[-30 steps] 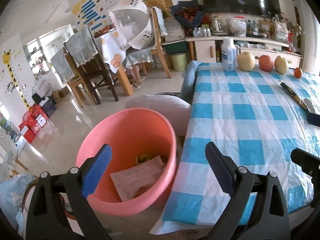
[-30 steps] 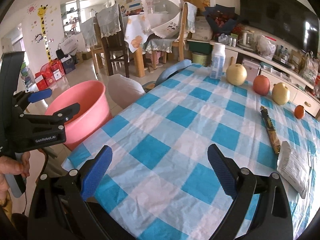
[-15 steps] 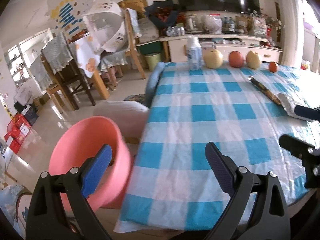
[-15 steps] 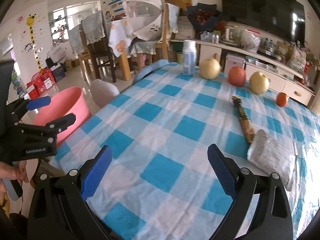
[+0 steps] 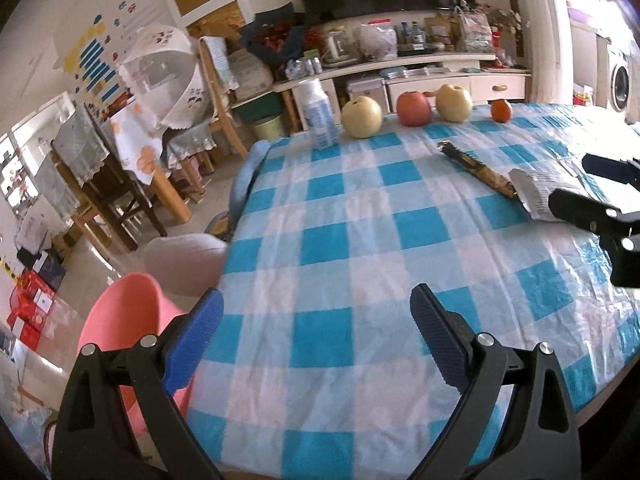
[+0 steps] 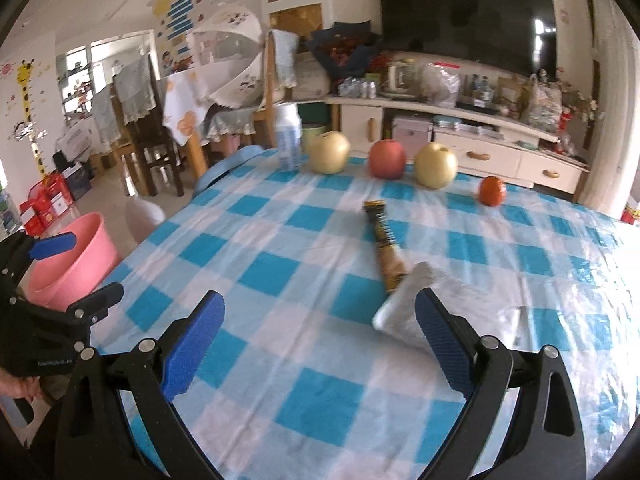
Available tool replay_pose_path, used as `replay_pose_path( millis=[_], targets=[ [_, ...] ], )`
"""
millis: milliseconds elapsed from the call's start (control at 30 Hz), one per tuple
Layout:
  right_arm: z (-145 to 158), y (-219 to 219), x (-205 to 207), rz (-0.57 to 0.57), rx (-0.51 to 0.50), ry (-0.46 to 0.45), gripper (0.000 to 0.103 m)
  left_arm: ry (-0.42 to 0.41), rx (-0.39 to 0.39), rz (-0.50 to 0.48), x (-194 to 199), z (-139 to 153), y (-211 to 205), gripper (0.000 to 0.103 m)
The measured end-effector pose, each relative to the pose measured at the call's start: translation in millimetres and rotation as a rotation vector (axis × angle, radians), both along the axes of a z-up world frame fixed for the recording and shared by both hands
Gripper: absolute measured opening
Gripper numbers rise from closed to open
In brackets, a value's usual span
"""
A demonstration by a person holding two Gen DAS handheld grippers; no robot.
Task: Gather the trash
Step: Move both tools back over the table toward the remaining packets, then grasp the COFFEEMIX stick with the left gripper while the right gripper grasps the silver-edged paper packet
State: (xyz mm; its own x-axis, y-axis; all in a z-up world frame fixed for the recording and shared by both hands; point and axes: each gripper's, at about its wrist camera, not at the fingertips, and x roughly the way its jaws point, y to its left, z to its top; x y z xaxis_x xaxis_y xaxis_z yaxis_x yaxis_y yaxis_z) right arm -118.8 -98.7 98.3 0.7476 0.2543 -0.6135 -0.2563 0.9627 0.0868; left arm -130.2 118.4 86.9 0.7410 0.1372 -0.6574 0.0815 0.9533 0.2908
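**Both tools spread over the desk, trash ahead**

Your left tool [image 5: 316, 328] is released, its blue pads wide apart and empty above the checked cloth [image 5: 360, 240] at the near edge of the desk. Your right tool [image 6: 318, 330] is likewise spread with nothing between its pads; in its view your left tool shows at 9 o'clock, held by a hand [image 6: 16, 386] at the frame edge.

The trash lies on the desk. In the right view, the wrapper [image 6: 386, 250] stretches lengthwise at 12 o'clock, and the silver pouch [image 6: 404, 308] sits just beyond the right pad, touching the wrapper's near end. In the left view both lie at 2 o'clock, near your right tool.

The pink bin [image 5: 120, 320] stands on the floor off the desk's left edge, at 8 o'clock in the left view.

Along the far edge stand a bottle [image 6: 289, 142], two pears [image 6: 330, 152], an apple [image 6: 387, 159] and a small orange fruit [image 6: 492, 191].
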Motion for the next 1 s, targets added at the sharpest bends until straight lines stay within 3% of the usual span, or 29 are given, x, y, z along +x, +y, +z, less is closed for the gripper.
replay_pose_path(
  millis=[267, 433, 600, 767, 1000],
  targets=[
    [-4.1, -36.5, 10.2, -0.074, -0.007, -0.018, 0.095, 0.012, 0.018, -0.057, 13.1, -2.1, -40.9, 0.095],
    [-8.1, -56.6, 16.7, -0.112, -0.014, -0.021, 0.095, 0.021, -0.010, -0.078, 29.8, -1.9, -61.9, 0.095],
    [-13.1, -79.5, 24.9, -0.156, -0.006, -0.011, 0.095, 0.028, -0.083, -0.074, 58.6, 0.1, -80.5, 0.095],
    [-22.1, -103.1, 34.8, -0.203, -0.002, 0.014, 0.095, 0.050, -0.209, -0.053, 94.9, -0.7, -97.8, 0.095],
    [-35.6, -122.3, 44.6, -0.243, -0.014, 0.051, 0.095, 0.114, -0.309, -0.048, 141.5, -19.1, -130.9, 0.095]
  ],
)
